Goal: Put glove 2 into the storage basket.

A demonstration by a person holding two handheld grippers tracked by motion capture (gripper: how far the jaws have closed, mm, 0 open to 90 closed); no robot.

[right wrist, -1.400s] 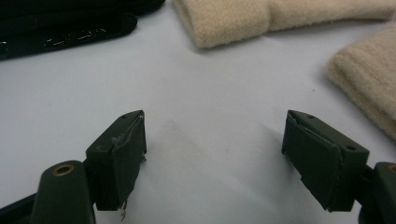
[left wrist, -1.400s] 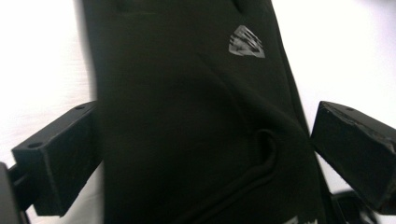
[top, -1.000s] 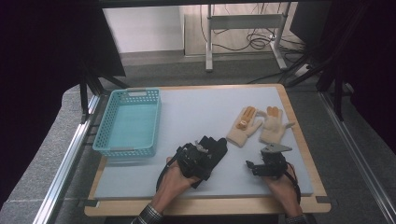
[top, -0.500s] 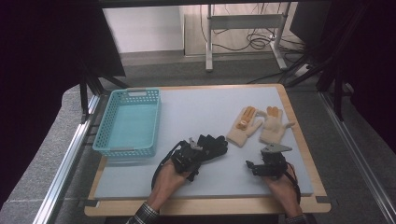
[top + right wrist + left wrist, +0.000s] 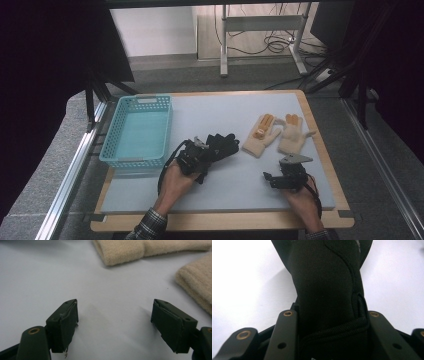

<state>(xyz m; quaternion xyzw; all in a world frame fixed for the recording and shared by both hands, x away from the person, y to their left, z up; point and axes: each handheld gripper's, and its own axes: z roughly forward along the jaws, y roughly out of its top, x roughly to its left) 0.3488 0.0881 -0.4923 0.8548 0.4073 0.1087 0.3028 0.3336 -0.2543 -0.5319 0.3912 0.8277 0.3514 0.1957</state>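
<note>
Holding the black glove [image 5: 220,148] with my left gripper [image 5: 197,157] feels like holding a sock — it is soft and floppy and very light. In the left gripper view the two jaws are squeezed onto the cuff end of the glove [image 5: 329,302], and the thick stitched hem sits right between them. That hem is a good place to hold, I think, because it is bunched up and will not slide out so fast. The finger end hangs away from the gripper and droops toward the grey mat [image 5: 225,175].

The glove is near the middle of the mat, just right of the blue basket [image 5: 112,145]. I think the fabric may be a bit smooth, so I want a firm pinch. It cannot break, but it can sag, swing and drag on the mat, or catch on the basket rim if I carry it low.

My right gripper [image 5: 277,179] is near me on the right side of the mat. In the right gripper view its jaws stand wide apart with nothing between them — just bare mat. The two cream gloves [image 5: 275,132] lie a bit farther away, side by side and touching, and they look fuzzy and soft too. I would grab those at the cuff as well.
</note>
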